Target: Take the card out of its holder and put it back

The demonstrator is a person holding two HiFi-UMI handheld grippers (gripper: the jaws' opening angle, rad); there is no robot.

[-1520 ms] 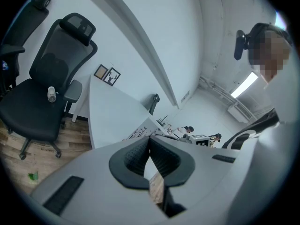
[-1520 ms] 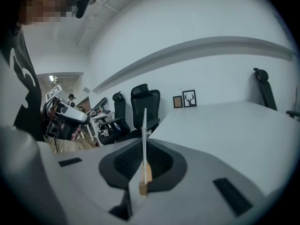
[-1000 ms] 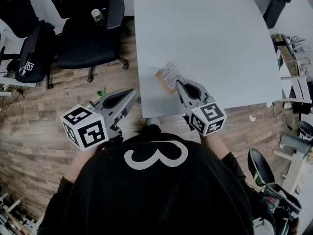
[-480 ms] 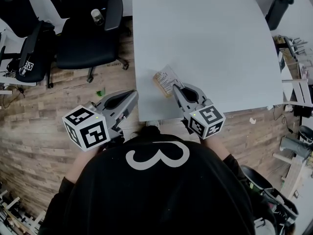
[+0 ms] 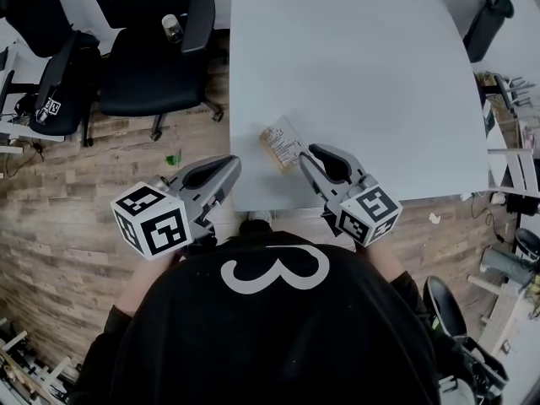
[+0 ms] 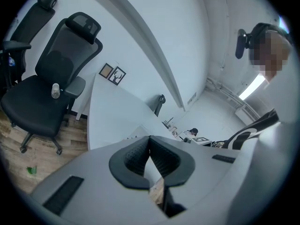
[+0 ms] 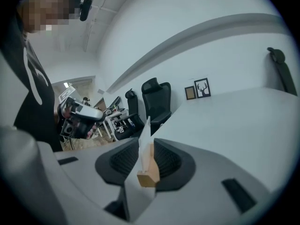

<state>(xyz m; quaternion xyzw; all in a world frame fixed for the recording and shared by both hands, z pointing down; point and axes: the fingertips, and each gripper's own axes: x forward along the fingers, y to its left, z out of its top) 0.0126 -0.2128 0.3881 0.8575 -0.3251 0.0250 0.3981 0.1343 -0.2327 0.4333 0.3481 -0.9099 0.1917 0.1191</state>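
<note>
A white printed card stands in a small wooden holder near the front edge of the white table. My right gripper reaches it from the near side. In the right gripper view the card and the holder sit between the jaws of the right gripper; they have just been opening and no longer pinch the card. My left gripper hangs by the table's front left corner, shut with nothing in it; its pads meet at the tip.
Black office chairs stand on the wooden floor left of the table, one with a bottle on its armrest. A green scrap lies on the floor. A black object leans at the table's far right corner. Shelves and clutter line the right.
The right gripper's jaws have spread apart around the card, which stays in its holder on the table. The left gripper has crept a little toward the table's corner.
</note>
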